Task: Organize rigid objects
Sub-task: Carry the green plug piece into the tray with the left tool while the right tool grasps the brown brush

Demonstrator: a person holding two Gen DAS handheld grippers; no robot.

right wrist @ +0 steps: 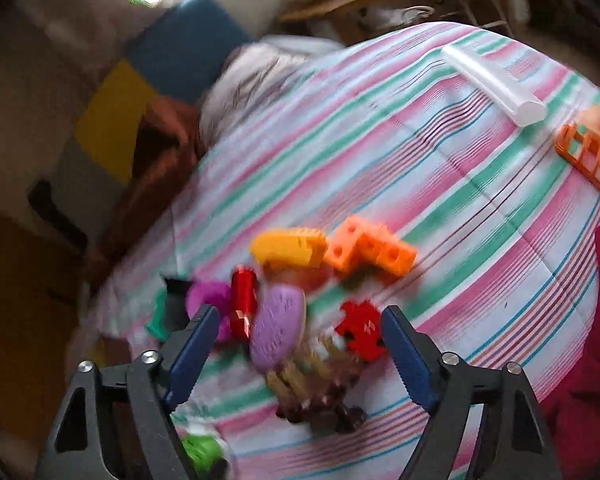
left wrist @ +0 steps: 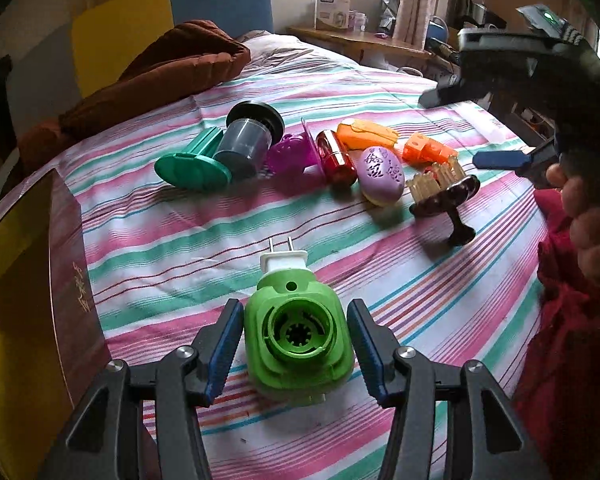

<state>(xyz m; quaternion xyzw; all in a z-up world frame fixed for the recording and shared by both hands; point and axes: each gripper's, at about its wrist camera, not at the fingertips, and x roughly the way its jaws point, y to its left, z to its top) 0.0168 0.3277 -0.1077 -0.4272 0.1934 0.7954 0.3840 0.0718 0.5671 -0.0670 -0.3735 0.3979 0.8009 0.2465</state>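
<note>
A green plug-in device point(left wrist: 298, 336) with a white plug lies on the striped bedsheet between the pads of my left gripper point(left wrist: 295, 350), which is open around it with gaps on both sides. Beyond it lies a row of objects: a green lid point(left wrist: 192, 168), a grey cup point(left wrist: 244, 144), a purple piece point(left wrist: 290, 152), a red cylinder point(left wrist: 336, 156), a lilac oval case point(left wrist: 382, 176), orange pieces point(left wrist: 366, 134) and a brown brush point(left wrist: 446, 192). My right gripper point(right wrist: 300, 354) is open above the lilac case point(right wrist: 278, 330), brush point(right wrist: 316, 384) and red block point(right wrist: 360, 330); it also shows in the left wrist view point(left wrist: 496, 158).
A dark red box with gold lining point(left wrist: 32, 300) stands at the left. A brown blanket point(left wrist: 160, 72) lies at the bed's far left. A white tube point(right wrist: 494, 84) and an orange basket point(right wrist: 592, 152) lie at the far right. A red cloth point(left wrist: 560, 320) is at the right edge.
</note>
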